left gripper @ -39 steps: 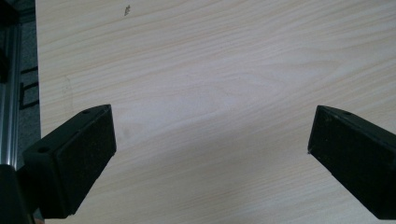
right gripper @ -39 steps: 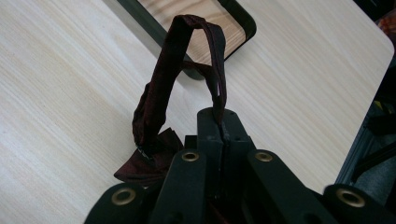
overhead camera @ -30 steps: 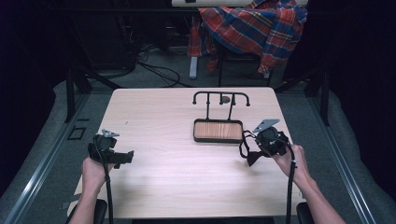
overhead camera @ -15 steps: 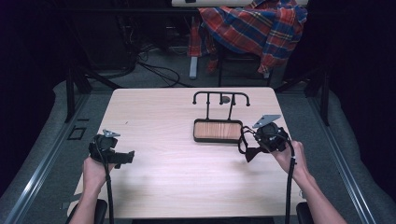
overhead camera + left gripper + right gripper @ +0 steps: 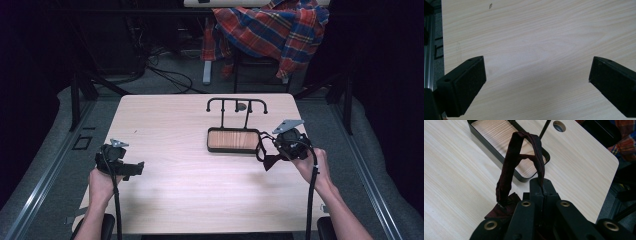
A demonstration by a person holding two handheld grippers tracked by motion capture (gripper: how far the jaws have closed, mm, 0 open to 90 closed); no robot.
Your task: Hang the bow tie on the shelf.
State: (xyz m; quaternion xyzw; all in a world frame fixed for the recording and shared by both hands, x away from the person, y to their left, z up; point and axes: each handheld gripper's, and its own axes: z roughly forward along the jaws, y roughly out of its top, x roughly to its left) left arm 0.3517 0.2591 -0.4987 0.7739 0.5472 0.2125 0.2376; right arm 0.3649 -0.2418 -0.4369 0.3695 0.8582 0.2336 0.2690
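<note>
The right claw [image 5: 543, 185], low and centre in the right gripper view, is clenched on the strap of a dark maroon fabric bow tie [image 5: 510, 172]. The strap arches up out of the closed jaws in a loop and drops to the bow part, which hangs at the lower left of that frame. In the high view this claw [image 5: 274, 155] sits right of centre, just beside the right end of a shallow black-rimmed tray with a light wooden floor [image 5: 233, 140]. Pinching the strap and letting the bow dangle probably keeps the loop open; my guess is that the loop is meant for the black metal rack with hooked arms [image 5: 236, 103], which stands behind the tray.

The left claw [image 5: 134, 169], at the lower left of the high view, is released. In the left gripper view its two black pads [image 5: 465, 81] stand wide apart with nothing between them. It probably waits out of the way.

The pale wood-grain tabletop [image 5: 170, 130] has rounded corners and a round hole near the rack. Beyond it, at the top of the high view, a red, blue and white plaid cloth [image 5: 270, 25] is draped over a dark chair. Cables lie on the grey floor, and the room around is dark.
</note>
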